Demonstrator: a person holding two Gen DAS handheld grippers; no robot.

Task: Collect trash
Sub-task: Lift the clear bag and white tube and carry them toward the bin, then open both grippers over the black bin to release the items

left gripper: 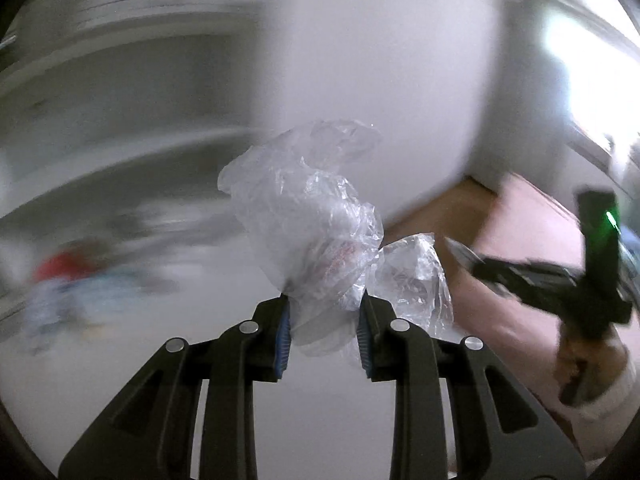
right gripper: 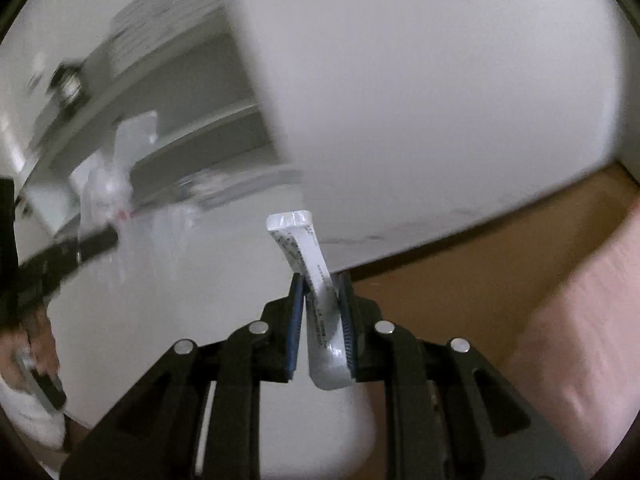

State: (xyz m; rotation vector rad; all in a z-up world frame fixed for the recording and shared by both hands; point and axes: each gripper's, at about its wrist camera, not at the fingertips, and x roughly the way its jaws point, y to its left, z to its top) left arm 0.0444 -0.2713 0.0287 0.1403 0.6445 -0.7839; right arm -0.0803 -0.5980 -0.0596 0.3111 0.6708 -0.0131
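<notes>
trash is already in both tongs and off any surface. the left gripper [left gripper: 324,320] is clamped on a crumpled clear plastic bag [left gripper: 308,216], which billows up and forward from the blue pads, a second lobe spilling past the right-hand finger. the right gripper [right gripper: 322,312] is pinched tight on a small white printed sachet [right gripper: 308,264], its long axis running out along the fingers and leaning a little left, one end poking free above the tips and the other hanging behind the pads.

both views are badly smeared, so the surroundings are hard to read: a white rounded surface [right gripper: 440,100] fills most of the background, with a tan-brown floor or board [right gripper: 460,280] showing below it. no bin is plainly visible; it may lie out of view.

in the left view the other tool sits at the far right, well apart. each piece sticks forward of its tongs, so whichever hand reaches the drop point first should release with its tips aimed down.
</notes>
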